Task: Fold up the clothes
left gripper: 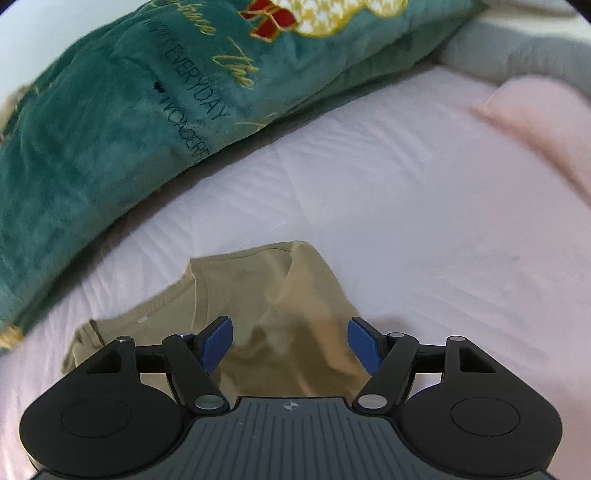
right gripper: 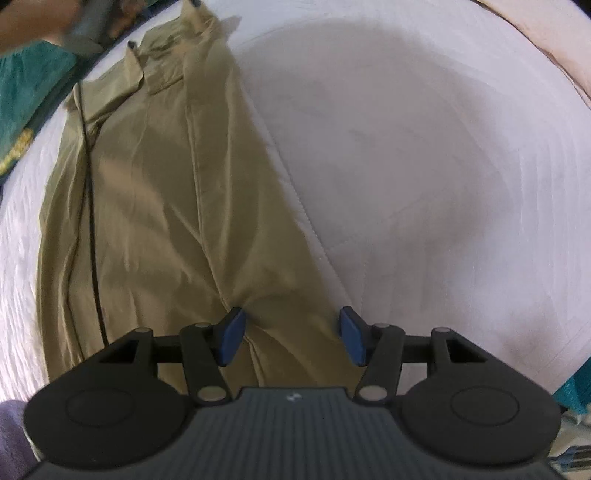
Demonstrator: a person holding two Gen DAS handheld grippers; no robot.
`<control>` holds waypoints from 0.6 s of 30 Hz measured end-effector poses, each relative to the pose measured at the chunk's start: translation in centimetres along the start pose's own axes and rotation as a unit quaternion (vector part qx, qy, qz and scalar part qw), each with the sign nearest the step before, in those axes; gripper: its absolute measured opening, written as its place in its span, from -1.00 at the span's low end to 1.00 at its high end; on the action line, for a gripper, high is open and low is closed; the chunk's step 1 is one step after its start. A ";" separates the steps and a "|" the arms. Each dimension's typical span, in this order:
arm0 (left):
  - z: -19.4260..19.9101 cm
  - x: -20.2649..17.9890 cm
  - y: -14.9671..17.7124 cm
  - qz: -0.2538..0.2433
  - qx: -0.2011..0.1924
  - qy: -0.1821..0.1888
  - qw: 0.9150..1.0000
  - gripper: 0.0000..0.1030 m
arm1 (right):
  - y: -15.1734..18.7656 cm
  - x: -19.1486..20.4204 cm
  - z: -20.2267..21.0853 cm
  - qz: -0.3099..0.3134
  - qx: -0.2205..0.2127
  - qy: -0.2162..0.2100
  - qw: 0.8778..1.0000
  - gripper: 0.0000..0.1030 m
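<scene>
A khaki garment lies stretched lengthwise on the pale bed sheet, folded into a long strip with a thin dark line along its left side. My right gripper hangs over its near end at the right edge, jaws open, blue pads clear of the cloth. In the left wrist view the garment's other end lies bunched on the sheet. My left gripper is open just above it, with nothing pinched. A blurred hand shows at the top left of the right wrist view.
A big green velvet cushion with gold embroidery lies along the left, close to the garment's far end, and its edge shows in the right wrist view. A pink pillow and a grey blanket sit at the back right.
</scene>
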State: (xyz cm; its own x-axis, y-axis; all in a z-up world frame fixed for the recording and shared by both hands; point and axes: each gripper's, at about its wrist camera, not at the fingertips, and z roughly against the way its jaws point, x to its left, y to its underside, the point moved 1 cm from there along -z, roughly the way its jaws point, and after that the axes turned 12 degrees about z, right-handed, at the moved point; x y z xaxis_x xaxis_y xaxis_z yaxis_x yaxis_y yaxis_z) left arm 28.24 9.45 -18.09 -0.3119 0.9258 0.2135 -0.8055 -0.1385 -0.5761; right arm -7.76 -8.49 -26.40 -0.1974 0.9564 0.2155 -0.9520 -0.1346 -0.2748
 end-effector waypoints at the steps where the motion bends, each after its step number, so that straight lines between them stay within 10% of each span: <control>1: -0.6 -0.4 0.0 -0.002 0.004 -0.009 1.000 0.38 | 0.0 -0.1 -0.1 -0.004 -0.001 -0.003 1.000 0.11; 11: -4.2 -3.8 -0.1 -0.068 0.001 -0.001 0.998 0.44 | -0.4 0.3 -0.4 -0.011 -0.002 -0.022 1.000 0.40; 15: -4.3 -3.0 -0.3 -0.041 0.018 0.068 0.997 -0.41 | -0.2 0.2 0.1 0.001 -0.006 -0.016 1.000 0.31; 18: -4.2 -2.6 -0.7 -0.035 0.035 0.109 0.993 -0.70 | -0.2 -0.4 0.4 0.002 -0.009 -0.031 0.999 -0.28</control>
State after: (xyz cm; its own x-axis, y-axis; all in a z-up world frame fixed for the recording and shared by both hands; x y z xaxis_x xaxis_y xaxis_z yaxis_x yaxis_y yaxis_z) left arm 31.72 8.64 -21.60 -0.1432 0.9871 0.0714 -0.8567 -0.0874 -0.5083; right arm -7.55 -8.92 -26.10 -0.2150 0.9378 0.2727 -0.9473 -0.1324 -0.2916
